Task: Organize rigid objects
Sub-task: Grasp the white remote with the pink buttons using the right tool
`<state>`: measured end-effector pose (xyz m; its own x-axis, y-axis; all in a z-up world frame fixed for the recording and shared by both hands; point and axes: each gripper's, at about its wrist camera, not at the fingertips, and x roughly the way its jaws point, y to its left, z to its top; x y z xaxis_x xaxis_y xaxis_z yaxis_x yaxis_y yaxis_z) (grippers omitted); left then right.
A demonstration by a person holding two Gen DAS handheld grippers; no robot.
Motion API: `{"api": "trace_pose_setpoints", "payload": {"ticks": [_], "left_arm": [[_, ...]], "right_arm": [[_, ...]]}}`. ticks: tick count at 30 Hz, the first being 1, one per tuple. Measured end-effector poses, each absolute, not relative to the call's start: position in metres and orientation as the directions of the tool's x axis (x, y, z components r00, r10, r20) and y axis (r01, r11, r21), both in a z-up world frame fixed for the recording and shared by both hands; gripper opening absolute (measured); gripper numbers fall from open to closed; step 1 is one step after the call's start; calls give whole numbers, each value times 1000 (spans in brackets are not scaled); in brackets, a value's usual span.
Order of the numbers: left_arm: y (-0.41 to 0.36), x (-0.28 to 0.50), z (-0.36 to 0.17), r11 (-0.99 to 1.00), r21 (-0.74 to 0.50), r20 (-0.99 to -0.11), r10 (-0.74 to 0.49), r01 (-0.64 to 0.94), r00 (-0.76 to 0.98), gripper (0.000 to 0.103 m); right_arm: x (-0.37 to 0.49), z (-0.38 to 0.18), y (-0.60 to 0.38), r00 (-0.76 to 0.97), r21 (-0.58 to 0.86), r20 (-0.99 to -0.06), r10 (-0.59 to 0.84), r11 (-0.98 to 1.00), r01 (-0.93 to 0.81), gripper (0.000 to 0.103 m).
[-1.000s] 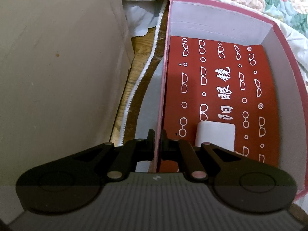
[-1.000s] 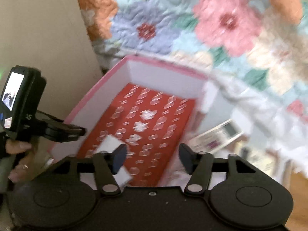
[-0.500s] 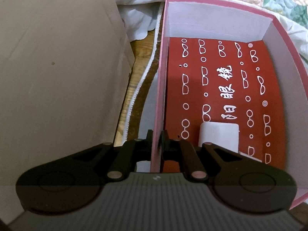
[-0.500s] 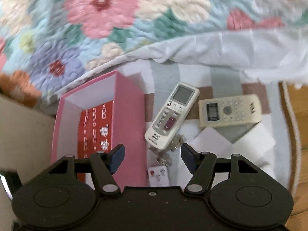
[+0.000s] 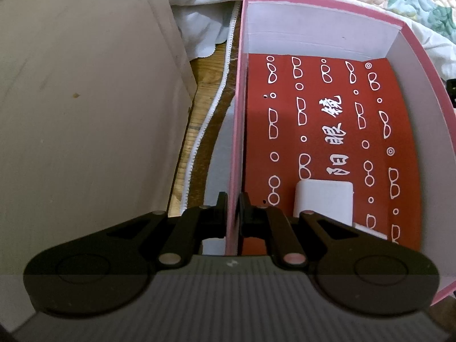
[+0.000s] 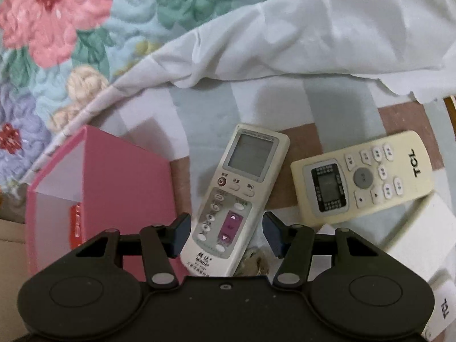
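A floral quilt (image 6: 57, 42) with a white sheet (image 6: 285, 34) hung over the checked mat's (image 6: 327, 108) far edge, and a beige panel (image 5: 85, 114) stood beside the wood floor (image 5: 205, 99).

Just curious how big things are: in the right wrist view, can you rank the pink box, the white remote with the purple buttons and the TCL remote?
1. Pink box, largest.
2. White remote and TCL remote: similar in size, so unranked.
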<state>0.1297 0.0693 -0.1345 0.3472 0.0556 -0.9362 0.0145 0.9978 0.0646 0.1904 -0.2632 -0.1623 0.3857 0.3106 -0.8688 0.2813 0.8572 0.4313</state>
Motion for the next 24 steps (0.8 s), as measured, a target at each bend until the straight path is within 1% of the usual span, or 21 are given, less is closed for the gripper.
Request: {"api": "trace_pose_setpoints", "payload": {"ticks": [2, 3, 6, 8, 9, 11, 12, 14, 15, 16, 19, 21, 24], "left_arm": [[69, 129, -135, 998, 64, -935, 56, 11, 350, 8], [69, 129, -135, 998, 64, -934, 55, 12, 353, 7], [69, 125, -136, 998, 65, -929, 54, 18, 366, 8], [69, 124, -135, 998, 65, -928, 53, 19, 369, 7], [69, 124, -135, 998, 66, -928, 53, 22, 369, 8], [67, 123, -135, 997, 72, -927, 56, 30, 370, 8], [67, 123, -135, 997, 76, -927, 59, 32, 370, 8], [65, 123, -135, 995, 87, -926, 66, 39, 371, 8], [64, 122, -135, 995, 92, -927, 69, 43, 369, 8], [64, 122, -134, 995, 92, -927, 69, 44, 369, 8], [64, 123, -134, 995, 90, -927, 68, 42, 368, 8], [62, 123, -134, 994, 99, -927, 74, 49, 367, 8], [60, 123, -135, 992, 113, -926, 86, 53, 367, 8]], "right_arm": [[195, -169, -259, 380, 410, -877, 293, 870, 274, 63], [197, -171, -255, 384, 389, -881, 275, 884, 260, 65], [198, -170, -234, 455, 284, -868, 200, 951, 125, 66], [194, -171, -232, 502, 264, -844, 189, 961, 83, 62], [192, -170, -234, 519, 269, -834, 189, 960, 82, 54], [189, -167, -241, 534, 280, -820, 205, 958, 63, 49], [187, -165, -243, 545, 280, -813, 204, 958, 59, 36], [182, -158, -255, 569, 332, -782, 255, 943, 34, 31], [180, -156, -260, 569, 357, -773, 281, 934, 23, 26], [178, -155, -266, 566, 397, -761, 318, 918, 18, 23], [171, -158, -280, 552, 486, -741, 384, 873, 45, 21], [171, -163, -278, 545, 511, -737, 401, 857, 61, 21], [166, -171, -281, 534, 629, -688, 491, 771, 101, 20]]}}
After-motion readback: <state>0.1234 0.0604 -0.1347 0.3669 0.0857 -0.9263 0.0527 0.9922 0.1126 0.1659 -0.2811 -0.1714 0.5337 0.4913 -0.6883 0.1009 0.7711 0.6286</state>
